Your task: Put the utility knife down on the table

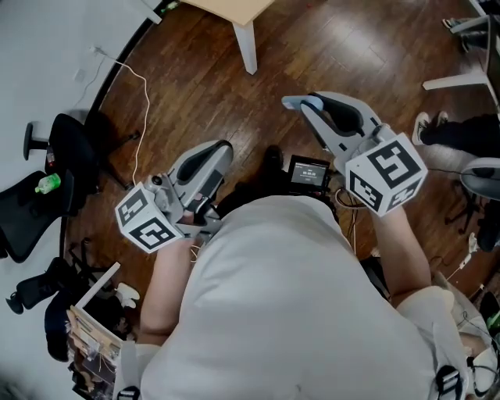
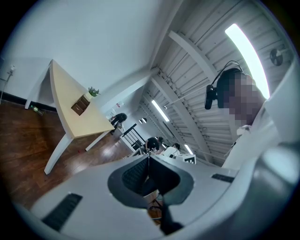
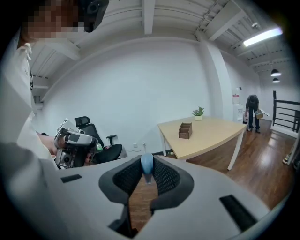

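Right gripper (image 1: 306,105) is clamped on the pale blue, slim-bodied utility knife (image 1: 292,101). In the right gripper view the black ribbed pads (image 3: 165,176) pinch it right at the tip, and the blue end (image 3: 146,165) pokes up between them. I can't make out any blade from here.

The knife is in the air over the dark brown wood-plank floor (image 1: 344,47), not on anything.

The light wooden table with white legs (image 1: 234,8) sits at 12 o'clock in the head view, roughly 11 o'clock from the knife and well apart from it. In the right gripper view the same table (image 3: 211,136) is at 2 o'clock from the jaws. A small brown wooden box (image 3: 185,130) stands on the top, with a little green potted plant (image 3: 198,112) near the far edge.

Left gripper (image 1: 217,153) has its jaws together with nothing between them (its own view shows the dark pads meeting at the tip (image 2: 148,158)). In the head view it sits at 8 o'clock from the right gripper, close in front of my operator's white shirt (image 1: 289,297). The right gripper view catches it at 9 o'clock (image 3: 70,143).

A black office chair (image 3: 87,123) stands against the white wall, just above the left gripper in that view. A person (image 3: 253,112) stands far off at 3 o'clock.
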Demonstrator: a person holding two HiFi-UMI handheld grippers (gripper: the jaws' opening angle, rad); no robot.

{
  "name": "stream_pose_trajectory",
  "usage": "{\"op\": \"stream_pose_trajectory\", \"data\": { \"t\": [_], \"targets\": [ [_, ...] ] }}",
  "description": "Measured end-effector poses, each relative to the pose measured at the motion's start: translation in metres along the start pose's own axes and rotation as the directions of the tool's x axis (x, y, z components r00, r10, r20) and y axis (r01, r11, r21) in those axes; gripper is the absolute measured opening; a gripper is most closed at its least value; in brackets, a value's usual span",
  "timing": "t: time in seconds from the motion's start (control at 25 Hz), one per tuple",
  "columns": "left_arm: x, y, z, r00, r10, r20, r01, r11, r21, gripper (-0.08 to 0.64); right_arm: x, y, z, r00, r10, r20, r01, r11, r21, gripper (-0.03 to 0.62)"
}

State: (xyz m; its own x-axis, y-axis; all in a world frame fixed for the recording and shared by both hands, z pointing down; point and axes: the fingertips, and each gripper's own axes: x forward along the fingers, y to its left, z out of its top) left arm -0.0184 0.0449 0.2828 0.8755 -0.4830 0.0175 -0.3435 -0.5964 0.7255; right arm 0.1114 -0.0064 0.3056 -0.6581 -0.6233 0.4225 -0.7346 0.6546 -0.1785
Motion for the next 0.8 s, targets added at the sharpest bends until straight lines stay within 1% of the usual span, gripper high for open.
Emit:
{"op": "stream_pose_trajectory", "data": {
  "t": [0.28, 0.48, 0.8],
  "targets": [
    [0.02, 0.01, 0.014, 1.0, 0.016, 0.013, -0.016, 1.0, 0.01, 0.003, 0.014, -0.024, 0.008, 1.0, 0.024, -0.002, -0.024, 1.0, -0.005, 0.071],
    [0.023, 0.029, 0.028, 1.0, 0.02, 0.017, -0.02, 1.0, 0.002, 0.002, 0.037, -0.033, 0.016, 0.999, 0.032, -0.011, -0.032, 0.999, -0.006, 0.071],
    [0.019, 0.075, 0.067, 1.0, -0.012, 0.007, 0.012, 1.0, -0.01, 0.002, 0.086, -0.041, 0.037, 1.0, -0.007, -0.018, 0.007, 1.0, -0.001, 0.071]
  ]
}}
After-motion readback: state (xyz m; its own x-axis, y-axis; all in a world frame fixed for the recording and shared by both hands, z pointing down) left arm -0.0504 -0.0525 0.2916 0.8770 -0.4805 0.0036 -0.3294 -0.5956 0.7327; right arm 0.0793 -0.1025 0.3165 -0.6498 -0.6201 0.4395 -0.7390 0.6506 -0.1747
